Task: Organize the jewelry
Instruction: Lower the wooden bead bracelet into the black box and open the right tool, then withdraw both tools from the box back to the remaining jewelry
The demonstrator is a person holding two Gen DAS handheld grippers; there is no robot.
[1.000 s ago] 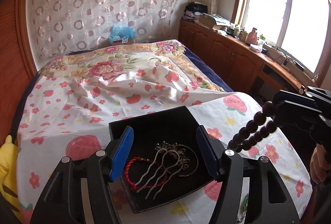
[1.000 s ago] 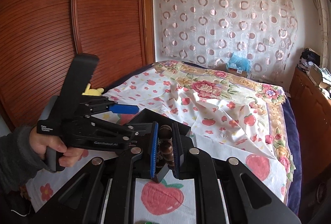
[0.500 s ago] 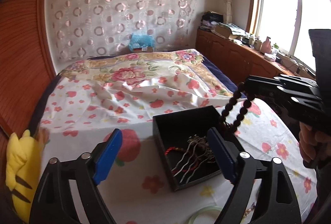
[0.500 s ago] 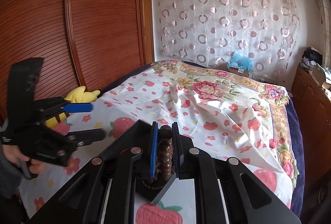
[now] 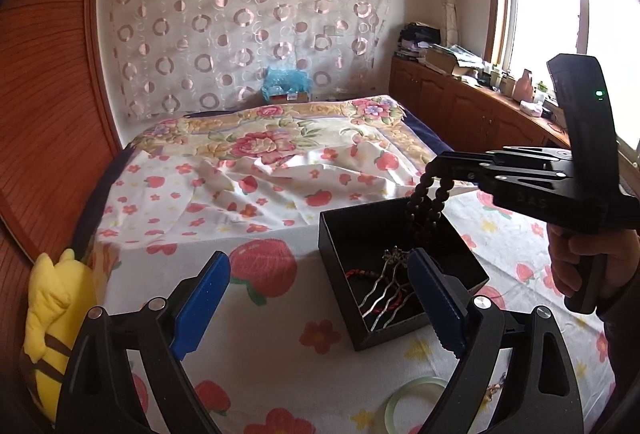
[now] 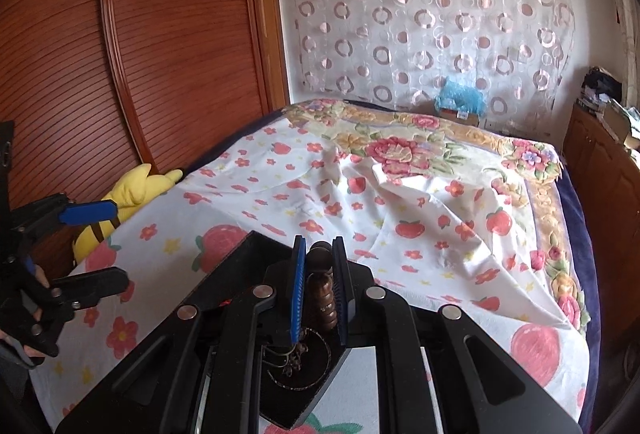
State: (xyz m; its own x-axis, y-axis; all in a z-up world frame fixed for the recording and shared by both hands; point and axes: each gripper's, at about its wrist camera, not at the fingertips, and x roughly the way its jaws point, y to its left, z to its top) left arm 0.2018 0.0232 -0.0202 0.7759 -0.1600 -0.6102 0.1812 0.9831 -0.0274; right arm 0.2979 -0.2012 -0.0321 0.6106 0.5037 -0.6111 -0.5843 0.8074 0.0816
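Observation:
A black open box (image 5: 400, 334) lies on the flowered bed sheet. Inside it are a silver hair comb (image 5: 380, 294) and a red cord bracelet (image 5: 356, 274). My right gripper (image 5: 436, 163) is shut on a dark wooden bead bracelet (image 5: 424, 193), which hangs down into the far part of the box. The right wrist view shows the beads (image 6: 320, 290) pinched between the blue pads of the right gripper (image 6: 319, 250), with the box (image 6: 232, 266) below. My left gripper (image 5: 320, 302) stands wide open and empty, left of and nearer than the box.
A pale green bangle (image 5: 412, 398) and a thin chain lie on the sheet near the front edge. A yellow plush toy (image 5: 52, 314) sits at the bed's left side by the wooden wardrobe. Wooden cabinets run under the window on the right.
My left gripper has drawn back from over the box to its left, and its jaws have spread wide. My right gripper has carried the bead bracelet in and lowered it over the box.

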